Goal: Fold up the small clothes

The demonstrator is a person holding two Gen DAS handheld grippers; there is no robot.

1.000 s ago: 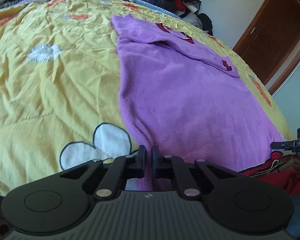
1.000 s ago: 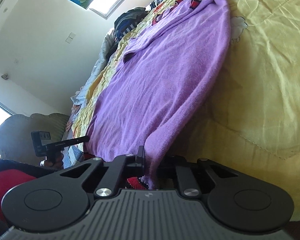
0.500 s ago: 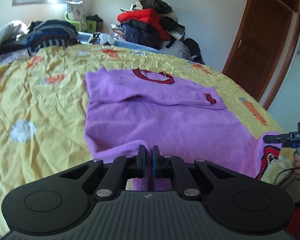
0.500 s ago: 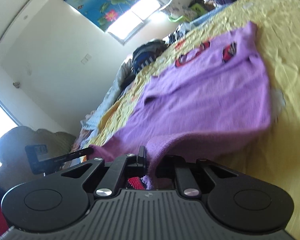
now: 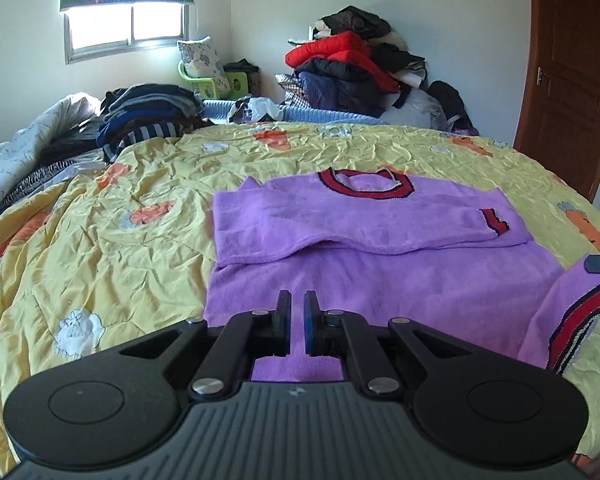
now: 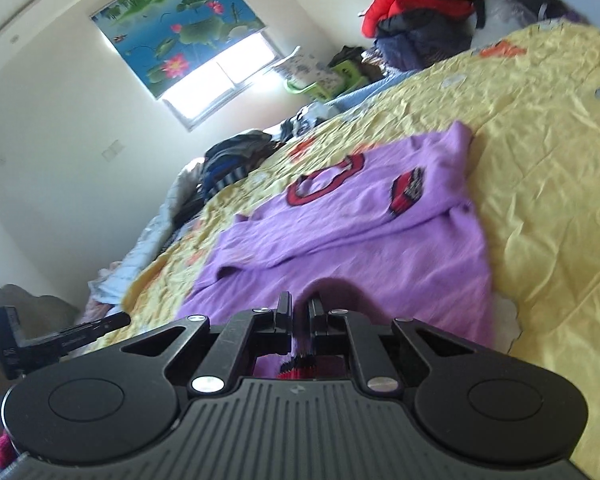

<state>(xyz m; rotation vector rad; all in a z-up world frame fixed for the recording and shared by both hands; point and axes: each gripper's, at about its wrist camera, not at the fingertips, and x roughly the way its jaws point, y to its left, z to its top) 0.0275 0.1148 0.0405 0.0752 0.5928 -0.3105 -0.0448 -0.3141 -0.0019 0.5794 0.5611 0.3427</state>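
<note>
Both claws now higher than a second ago, sweater hem lifted off the bed with them.

Left claw [image 5: 297, 322]: mine, nipped tight on the near hem of the purple sweater [image 5: 380, 280]. Right claw [image 6: 299, 320]: narrow, clamped on the hem's other corner, striped band raised. Sweater otherwise flat on the yellow bedspread [image 5: 100, 248], sleeve folded across chest.
</note>
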